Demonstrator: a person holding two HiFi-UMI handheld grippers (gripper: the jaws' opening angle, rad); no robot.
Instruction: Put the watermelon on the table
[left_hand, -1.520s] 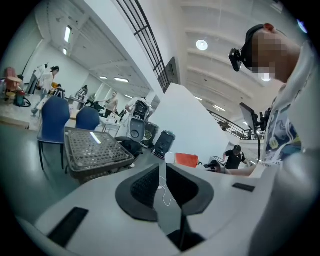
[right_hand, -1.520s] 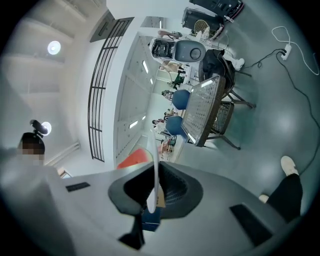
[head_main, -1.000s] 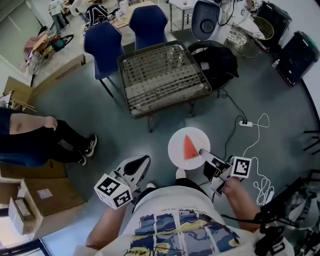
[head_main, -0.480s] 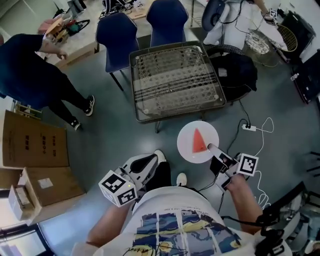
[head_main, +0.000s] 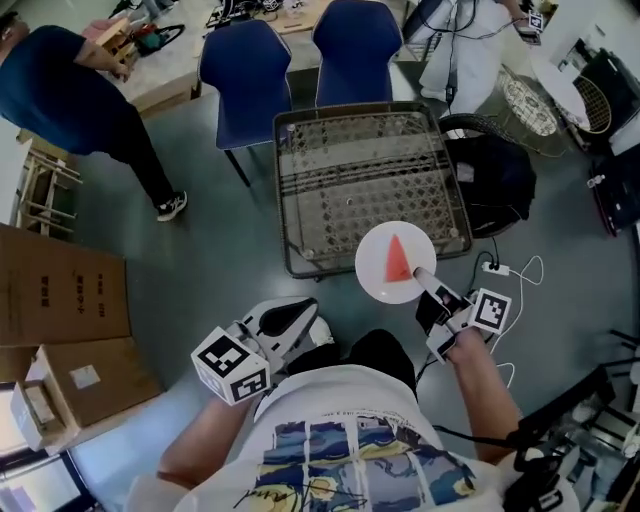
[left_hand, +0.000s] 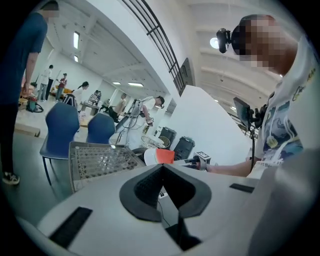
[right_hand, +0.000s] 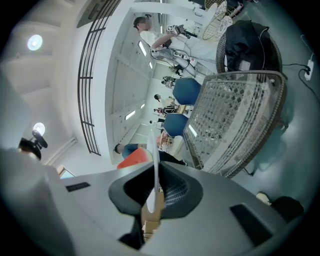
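A red watermelon wedge (head_main: 398, 258) lies on a white plate (head_main: 380, 280), which hangs over the near right corner of the low mesh-topped table (head_main: 340, 170). My right gripper (head_main: 425, 282) is shut on the plate's near rim. In the right gripper view the plate (right_hand: 156, 150) stands edge-on between the jaws, the watermelon (right_hand: 134, 158) to its left and the table (right_hand: 235, 120) beyond. My left gripper (head_main: 290, 318) is shut and holds nothing, low and left of the table. In the left gripper view its jaws (left_hand: 162, 166) meet, with the watermelon (left_hand: 165, 156) and the table (left_hand: 95, 160) ahead.
Two blue chairs (head_main: 245, 65) stand behind the table. A black bag on a round seat (head_main: 495, 180) sits to its right, with a power strip and cables (head_main: 497, 268) on the floor. Cardboard boxes (head_main: 55, 290) are at the left. A person in dark clothes (head_main: 70, 85) stands far left.
Both grippers have travelled toward the table. The plate with the watermelon, earlier over the floor, now overlaps the table's near right corner. The person at the left has stood up and moved away.
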